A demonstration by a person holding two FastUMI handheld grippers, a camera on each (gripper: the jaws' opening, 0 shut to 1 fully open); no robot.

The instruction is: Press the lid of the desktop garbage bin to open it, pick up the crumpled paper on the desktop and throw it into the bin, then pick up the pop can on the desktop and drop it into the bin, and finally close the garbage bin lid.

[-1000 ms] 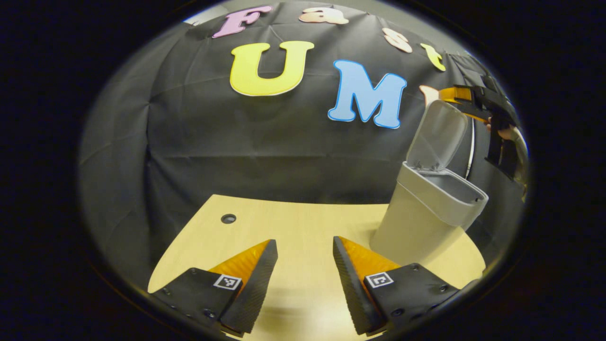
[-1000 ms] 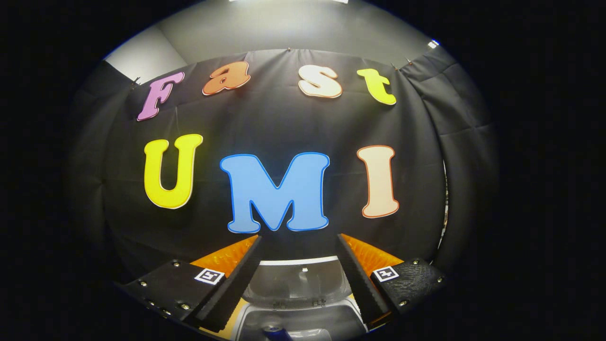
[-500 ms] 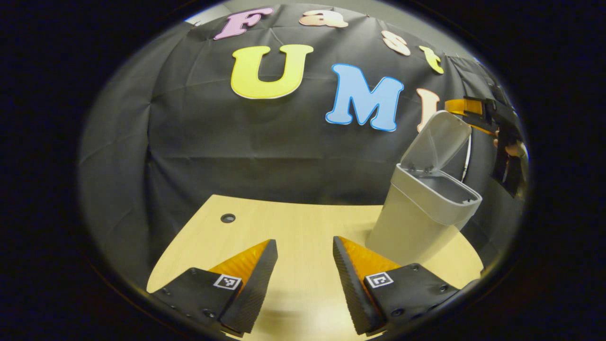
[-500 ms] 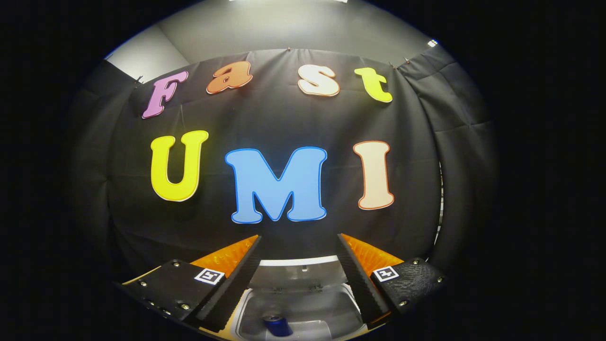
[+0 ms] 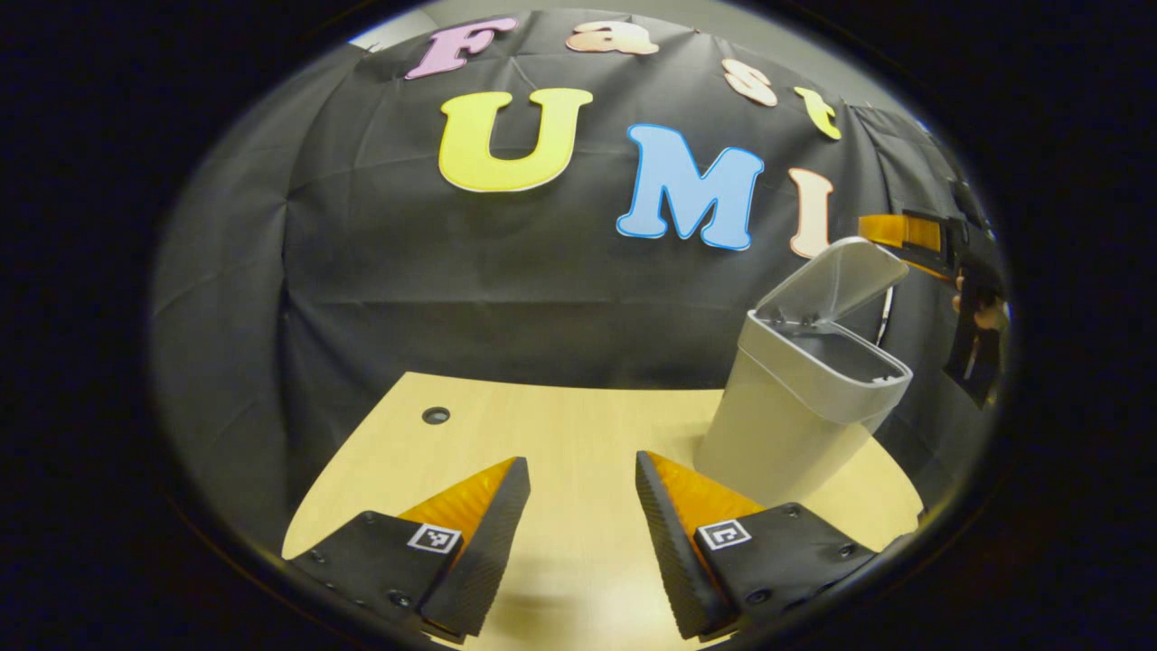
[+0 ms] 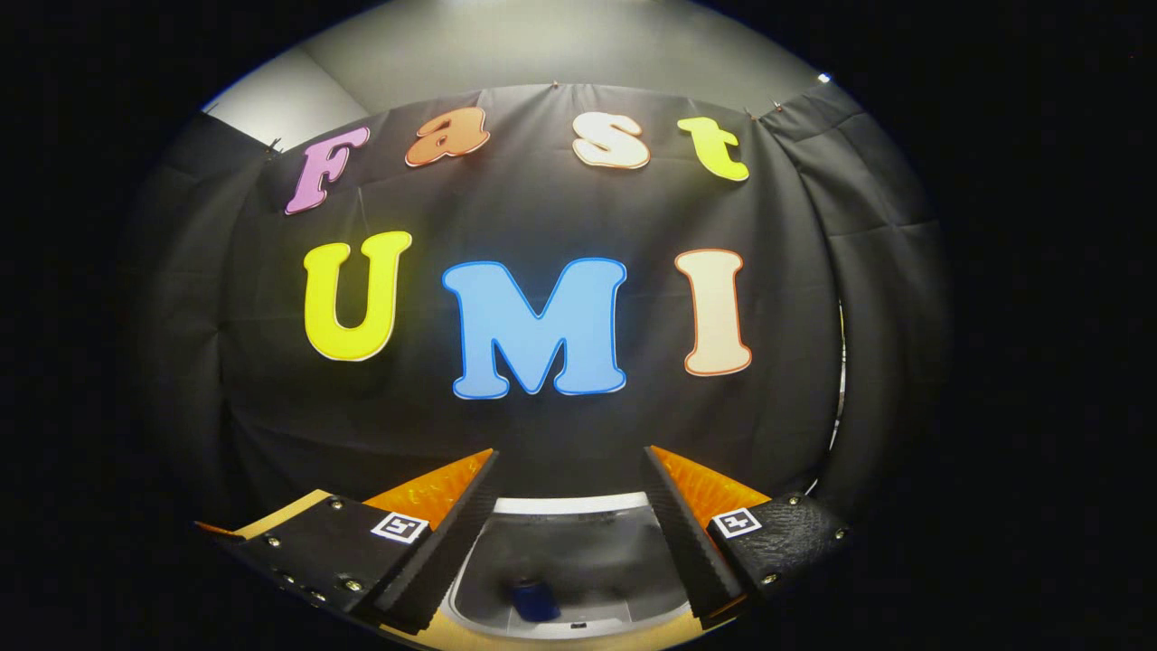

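Right tongs [image 6: 571, 488] spread, empty, above half-lowered bin lid [image 5: 836, 276]; pop can [image 6: 533, 599] inside bin.

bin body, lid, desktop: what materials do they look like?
Bin body: looks like matte grey moulded plastic, with smooth walls and a thick rounded rim. Lid: apparently the same plastic, paler; small hinge tabs show at its base. Desktop: pale wood-grain surface, probably laminate rather than solid wood; uniform faint grain and a low sheen.

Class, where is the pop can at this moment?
In the right gripper view, the pop can lies inside the open garbage bin, low in the picture, beyond the gap between the right hand-held gripper fingers.
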